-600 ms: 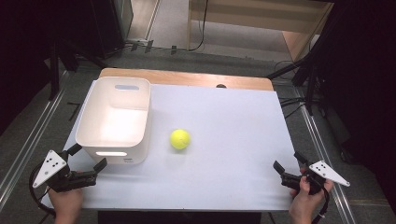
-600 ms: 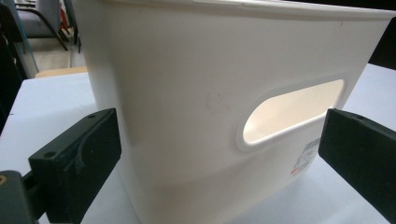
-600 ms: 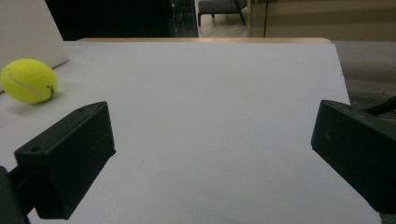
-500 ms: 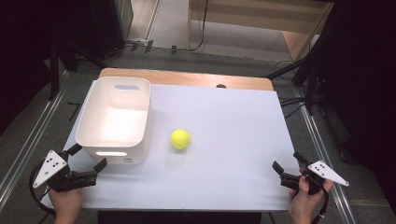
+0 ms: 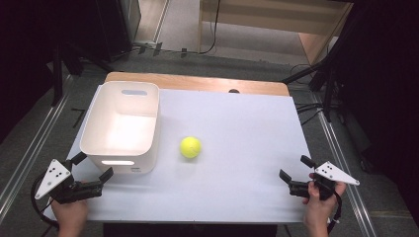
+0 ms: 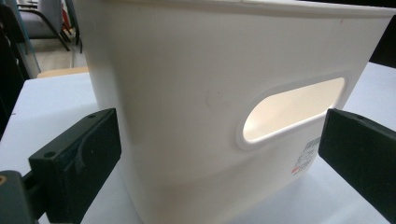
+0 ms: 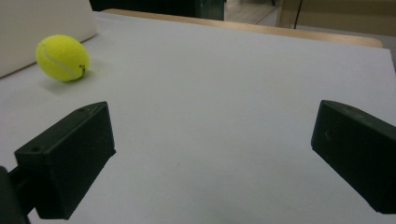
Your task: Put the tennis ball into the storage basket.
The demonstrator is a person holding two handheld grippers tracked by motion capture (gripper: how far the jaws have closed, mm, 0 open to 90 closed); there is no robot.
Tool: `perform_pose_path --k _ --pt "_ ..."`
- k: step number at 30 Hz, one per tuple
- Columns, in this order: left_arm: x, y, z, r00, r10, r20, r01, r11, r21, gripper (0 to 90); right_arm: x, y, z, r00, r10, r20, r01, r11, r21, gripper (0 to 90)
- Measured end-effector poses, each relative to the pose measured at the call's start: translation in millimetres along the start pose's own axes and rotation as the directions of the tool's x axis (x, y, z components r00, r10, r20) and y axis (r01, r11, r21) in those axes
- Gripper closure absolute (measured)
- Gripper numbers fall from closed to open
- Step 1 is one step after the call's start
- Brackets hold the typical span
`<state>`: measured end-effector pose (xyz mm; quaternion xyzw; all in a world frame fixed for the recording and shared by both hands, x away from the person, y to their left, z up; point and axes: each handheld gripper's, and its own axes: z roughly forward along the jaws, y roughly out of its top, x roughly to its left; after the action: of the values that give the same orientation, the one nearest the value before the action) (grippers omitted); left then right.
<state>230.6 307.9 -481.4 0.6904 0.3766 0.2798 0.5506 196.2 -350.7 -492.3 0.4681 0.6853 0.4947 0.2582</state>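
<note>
**Across the white tabletop: bin at left, ball at centre, both grippers standing open**

Across the near half of the scene, a white table (image 5: 237,148) is lying under the high view, with a strip of bare wood showing along its far edge. On its left side a white plastic bin (image 5: 121,126) is sitting upright, its mouth facing up and a slot-shaped handle hole cut into each short wall. A small barcode label is sitting on the near wall, low and beside the handle hole, as the left gripper view shows.

Just right of the bin, near the middle of the table, a yellow tennis ball (image 5: 190,147) is resting on the surface, apart from the bin and well apart from both tools.

At the near left corner, the left gripper (image 5: 94,167) is being held level in the person's left hand (image 5: 69,215), pointing at the bin's near wall. Its jaws are standing wide apart with nothing between them, close to the wall; contact cannot be told.

At the near right corner, the right gripper (image 5: 295,168) is being held in the right hand (image 5: 318,210), pointing across the table. Its jaws are spread fully and are gripping nothing, with the ball lying far off toward the upper left in the right gripper view.
</note>
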Motion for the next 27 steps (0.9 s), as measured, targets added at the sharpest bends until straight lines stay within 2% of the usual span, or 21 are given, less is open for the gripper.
perform_pose_path --k 2,11,12,14,16,22,27 --pt "-0.1 -0.1 -0.1 1.0 0.0 0.001 0.0 1.0 -0.001 0.0 0.8 2.1 0.6 1.0 0.003 -0.003 -0.003 1.0 0.011 0.0" --pt "-0.1 -0.2 -0.4 1.0 0.001 0.0 -0.001 1.0 -0.001 0.0 6.6 19.3 14.1 0.9975 -0.035 -0.061 0.038 0.998 0.048 0.0" --pt "-0.1 -0.2 -0.3 1.0 0.002 -0.001 -0.002 1.0 0.0 0.0 8.3 23.1 16.8 0.9963 -0.04 -0.076 0.044 0.998 0.055 3.3" --pt "-0.2 -0.2 -0.2 1.0 0.004 -0.002 -0.004 1.0 0.001 0.0 9.6 26.7 20.0 0.9967 -0.041 -0.07 0.046 0.997 0.062 3.3" --pt "-0.1 -0.3 -0.5 1.0 0.002 0.001 -0.002 1.0 -0.002 0.0 10.1 30.3 23.6 0.9939 -0.048 -0.1 0.054 0.997 0.054 3.3" --pt "0.0 -0.4 -0.7 1.0 0.0 0.003 0.0 1.0 -0.002 0.0 17.8 38.0 34.4 0.9892 -0.068 -0.13 0.08 0.993 0.084 1.6" --pt "0.0 -0.2 -0.8 1.0 0.001 0.002 -0.001 1.0 0.001 0.0 28.3 49.6 47.4 0.9789 -0.099 -0.178 0.12 0.987 0.107 0.0"
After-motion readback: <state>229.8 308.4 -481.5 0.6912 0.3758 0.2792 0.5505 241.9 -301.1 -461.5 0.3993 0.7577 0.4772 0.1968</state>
